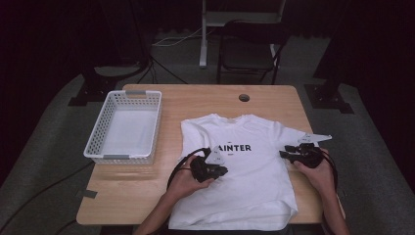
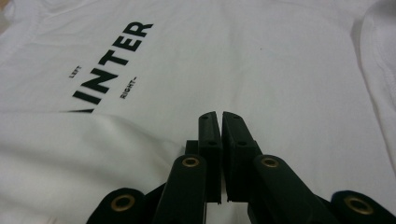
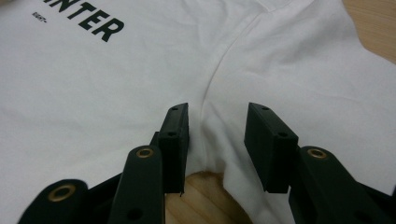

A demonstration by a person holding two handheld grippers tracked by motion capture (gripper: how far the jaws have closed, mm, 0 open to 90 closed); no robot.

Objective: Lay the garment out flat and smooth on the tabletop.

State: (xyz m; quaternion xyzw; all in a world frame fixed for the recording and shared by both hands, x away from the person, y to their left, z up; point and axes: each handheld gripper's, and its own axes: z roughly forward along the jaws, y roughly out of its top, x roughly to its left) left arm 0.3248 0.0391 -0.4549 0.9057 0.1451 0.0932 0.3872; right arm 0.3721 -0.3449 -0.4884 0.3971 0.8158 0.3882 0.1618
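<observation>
One white T-shirt (image 1: 244,171) with black lettering lies flat on the desk (image 1: 195,100), collar away from the person, hem toward them; left tongs (image 2: 220,116) are closed, empty, right tongs (image 3: 217,122) gape astride its armpit seam.

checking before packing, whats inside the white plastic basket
The white perforated plastic basket shows a bare pale floor with nothing lying in it; its near wall hides a thin strip.

- A white plastic basket (image 1: 125,126) with perforated walls stands on the left part of the wooden bench (image 1: 195,100).
- A round cable hole (image 1: 243,97) sits near the bench's far edge.
- A dark folding chair (image 1: 250,49) stands behind the bench.
- Black cables (image 1: 34,198) trail over the grey floor.
</observation>
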